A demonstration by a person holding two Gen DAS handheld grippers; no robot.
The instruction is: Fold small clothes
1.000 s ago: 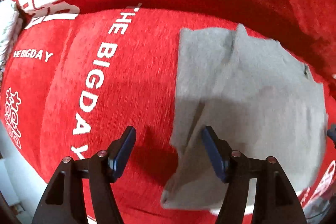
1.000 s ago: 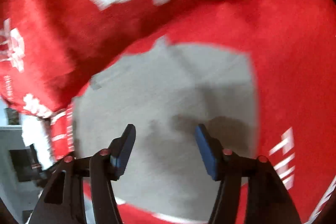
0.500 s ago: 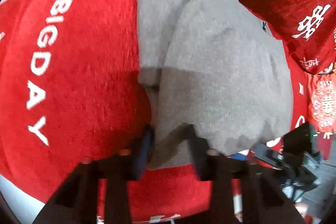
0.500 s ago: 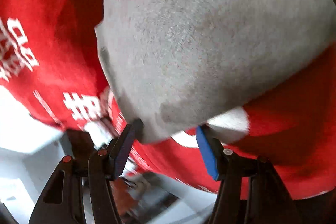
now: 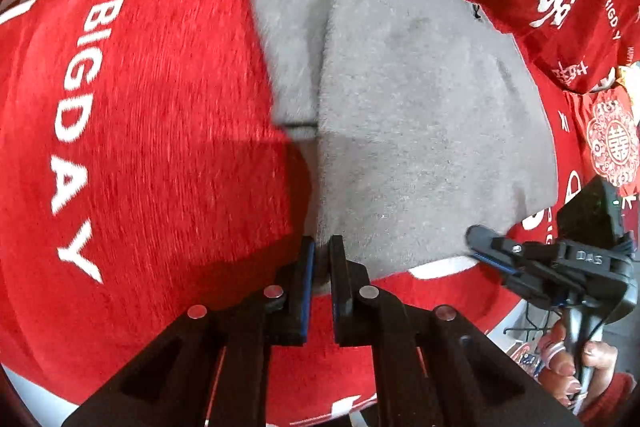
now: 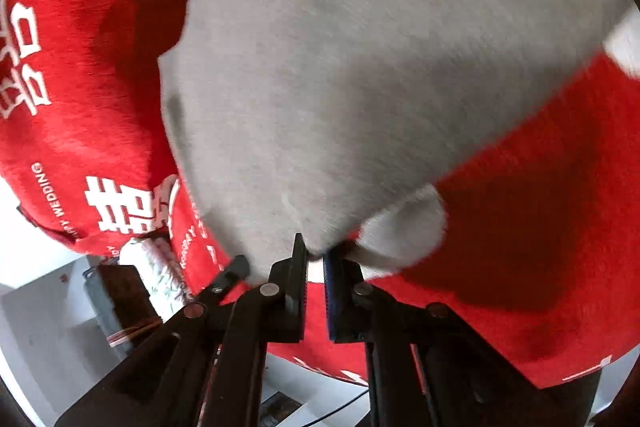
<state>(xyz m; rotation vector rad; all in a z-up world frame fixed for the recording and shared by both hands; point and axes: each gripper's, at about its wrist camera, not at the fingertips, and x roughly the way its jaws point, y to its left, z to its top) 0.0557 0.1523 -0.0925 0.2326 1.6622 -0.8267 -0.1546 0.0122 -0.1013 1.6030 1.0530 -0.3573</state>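
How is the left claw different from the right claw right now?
The left claw pinches the near left corner of the gray garment, while the right claw pinches its near right corner. The left claw's corner lies over plain red cloth, the right claw's near white printing. Both are shut on the garment, with black arms and blue pads.

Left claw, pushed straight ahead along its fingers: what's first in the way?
The grey garment itself. The left claw is already shut on its near edge, so going on would bunch the cloth over the red cover. Depth beyond that is unclear.
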